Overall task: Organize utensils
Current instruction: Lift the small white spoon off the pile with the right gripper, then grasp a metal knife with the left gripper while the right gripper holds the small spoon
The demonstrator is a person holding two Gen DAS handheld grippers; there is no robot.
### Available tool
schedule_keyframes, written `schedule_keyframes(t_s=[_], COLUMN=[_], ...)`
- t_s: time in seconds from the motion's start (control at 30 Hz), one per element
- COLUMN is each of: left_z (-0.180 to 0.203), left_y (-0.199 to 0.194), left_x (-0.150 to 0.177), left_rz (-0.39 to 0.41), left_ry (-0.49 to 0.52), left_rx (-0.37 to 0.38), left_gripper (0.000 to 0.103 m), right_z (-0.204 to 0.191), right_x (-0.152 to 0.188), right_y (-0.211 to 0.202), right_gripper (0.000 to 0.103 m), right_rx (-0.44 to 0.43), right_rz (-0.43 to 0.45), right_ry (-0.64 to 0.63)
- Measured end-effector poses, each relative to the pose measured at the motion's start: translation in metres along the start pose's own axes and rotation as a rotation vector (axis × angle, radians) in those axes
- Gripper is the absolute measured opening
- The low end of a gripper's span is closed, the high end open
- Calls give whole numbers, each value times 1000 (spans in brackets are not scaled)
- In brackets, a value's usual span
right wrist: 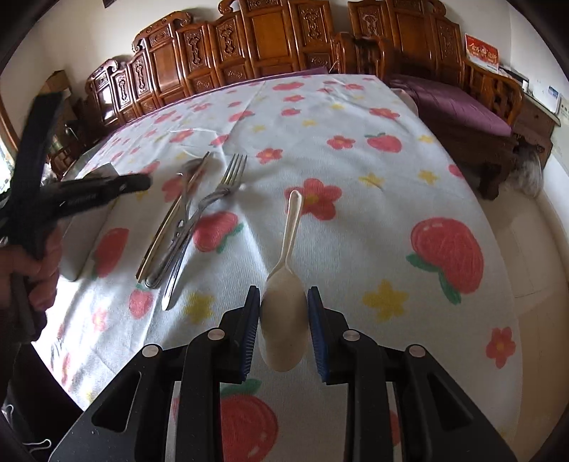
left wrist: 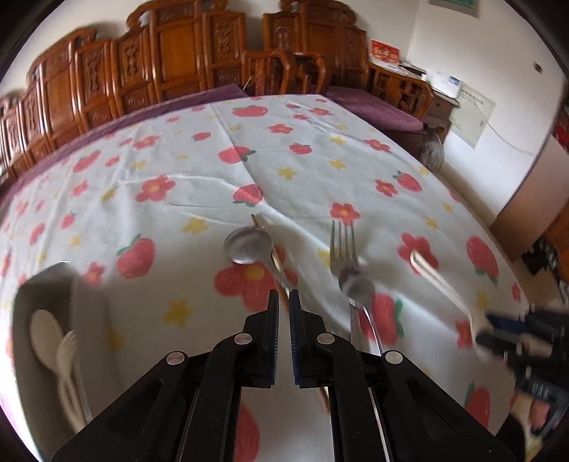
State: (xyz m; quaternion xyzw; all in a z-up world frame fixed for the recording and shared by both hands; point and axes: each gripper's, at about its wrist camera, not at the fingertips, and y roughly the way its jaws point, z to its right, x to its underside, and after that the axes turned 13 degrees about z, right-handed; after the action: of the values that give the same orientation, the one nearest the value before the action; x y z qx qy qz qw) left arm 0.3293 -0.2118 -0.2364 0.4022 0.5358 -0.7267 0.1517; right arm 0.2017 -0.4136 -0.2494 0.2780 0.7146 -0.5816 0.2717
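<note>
The worktop [right wrist: 355, 117] is wearing a white cloth printed with red flowers and apples. Carved wooden chairs [right wrist: 270, 32] are lining its far edge, and a purple-cushioned bench [right wrist: 458, 103] is standing beyond its far right corner.

Taking the fork [right wrist: 227, 184] as the landmark: a metal spoon [right wrist: 185, 199] and a pale chopstick [right wrist: 170, 216] are lying just left of it in a loose bundle, handles crossing and touching. Further left of the fork, a grey tray [left wrist: 46, 320] is sitting near the worktop's edge, holding two cream utensils [left wrist: 53, 341]. Right of the fork, the cream spoon [right wrist: 284, 320] is being held above the cloth.

The right tongs [right wrist: 283, 312] are pointing steeply down, gripping the cream spoon by its bowl, with the handle sticking forward. Nothing is blocking the way ahead of them.

The left tongs [left wrist: 283, 302] are also angling down, closed to a thin slit, with a slim handle running under the tips; a grip on it cannot be told. A hand [right wrist: 32, 263] is holding them left of the fork.
</note>
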Motion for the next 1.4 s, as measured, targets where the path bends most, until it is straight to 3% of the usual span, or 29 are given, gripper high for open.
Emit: schedule_keyframes(t_s=[0.17,0.53,0.67,0.73,1.0,1.13,1.27,1.4], left_z=[-7,-12,-14,-13,-4,-4,-3,4], left_y=[29,55,54,52,44,45,50,61], left_x=[-4,-1,-2,-3,-10,-14,-13,-11], left_rz=[-36,-62,-48,-37,-17,-24,-48,-81], left_ry=[-90,-137,-139,-128,-89,-80,-79,-60], left_rx=[32,44,46,37,27,-29,-41,-57], left_gripper=[18,18,10,0,0,0,19,20], right_z=[-6,-6,-6,-6,-7,-8,-8,-9], right_x=[4,6,7,7,8,6,5,4], right_y=[6,15,16,16,15,14,14,15], right_gripper=[30,30,30,30,30,30,30,30], right_rx=[-9,-27,-27,-29,-32,-35,-44,-50], right_rz=[-13,-33,-37,-38,-36,-33,-30,-35], right_ry=[-26,-11,-9,-5,-4,-4,0,4])
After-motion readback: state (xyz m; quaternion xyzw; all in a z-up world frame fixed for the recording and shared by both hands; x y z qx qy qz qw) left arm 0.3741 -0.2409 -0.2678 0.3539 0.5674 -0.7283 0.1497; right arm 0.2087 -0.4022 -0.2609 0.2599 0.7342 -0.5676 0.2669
